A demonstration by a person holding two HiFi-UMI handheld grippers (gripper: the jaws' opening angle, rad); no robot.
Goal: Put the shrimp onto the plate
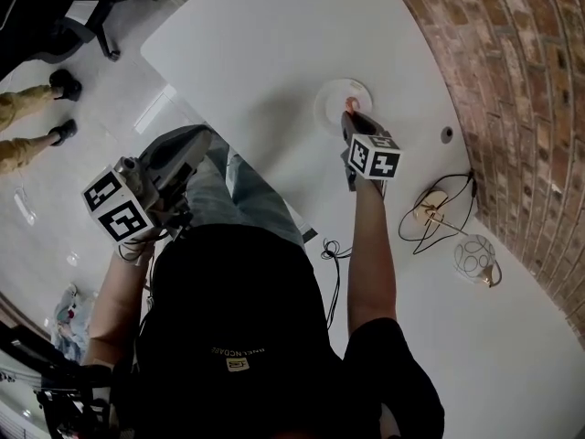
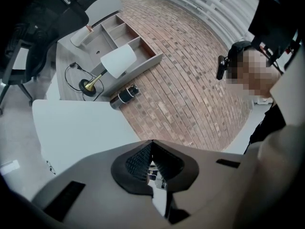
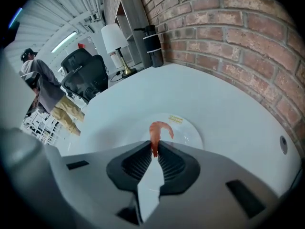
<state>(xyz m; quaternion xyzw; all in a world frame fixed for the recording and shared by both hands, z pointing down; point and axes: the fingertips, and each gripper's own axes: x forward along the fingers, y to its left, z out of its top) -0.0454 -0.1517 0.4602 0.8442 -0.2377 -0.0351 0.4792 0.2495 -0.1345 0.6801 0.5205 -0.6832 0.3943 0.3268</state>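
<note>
Jaws of the right gripper [image 3: 155, 149] are closed on one end of the shrimp [image 3: 160, 129], whose curled body sits over the middle of the white plate [image 3: 190, 136]. A good release probably means lowering until it rests, then parting the jaws gently. The white table [image 3: 214, 97] leaves open room around the plate, and the brick wall [image 3: 238, 32] borders its far edge. The left gripper [image 2: 152, 143] is closed on nothing, off the table.

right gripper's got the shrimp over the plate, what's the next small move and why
Probably ease the right gripper down a touch and open its jaws. They are shut on one end of the shrimp, and its curled body hangs over the middle of the plate, so letting go should land it there. Whether it touches the plate I cannot tell.
</note>
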